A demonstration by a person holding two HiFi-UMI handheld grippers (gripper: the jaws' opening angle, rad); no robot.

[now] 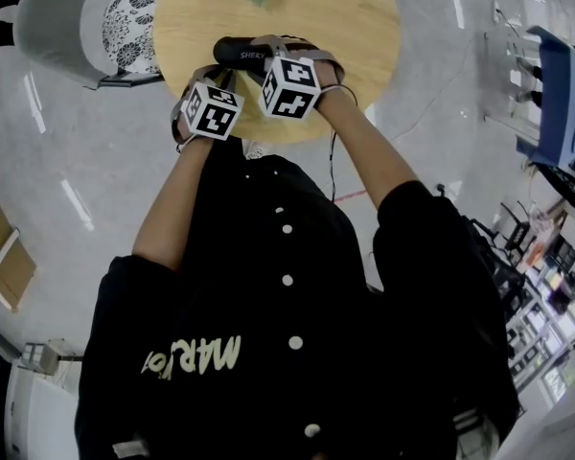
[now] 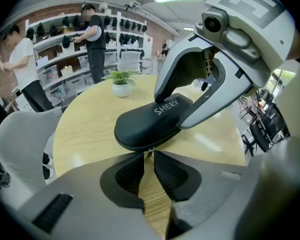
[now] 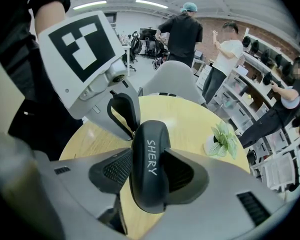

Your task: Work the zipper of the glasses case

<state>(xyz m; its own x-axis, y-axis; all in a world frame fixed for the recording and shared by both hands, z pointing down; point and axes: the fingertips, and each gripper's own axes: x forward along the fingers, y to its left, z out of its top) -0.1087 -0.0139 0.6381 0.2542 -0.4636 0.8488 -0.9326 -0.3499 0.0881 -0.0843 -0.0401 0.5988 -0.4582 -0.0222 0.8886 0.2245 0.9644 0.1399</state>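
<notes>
Spelling "SHERY", white letters mark the glasses case (image 3: 150, 169).

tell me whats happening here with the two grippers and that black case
A person is working on a black glasses case over a round wooden table. The right gripper is clamped across the case's body. The left gripper has its jaws almost together at the zipper pull on the case's end; whether they pinch it is unclear.
</notes>
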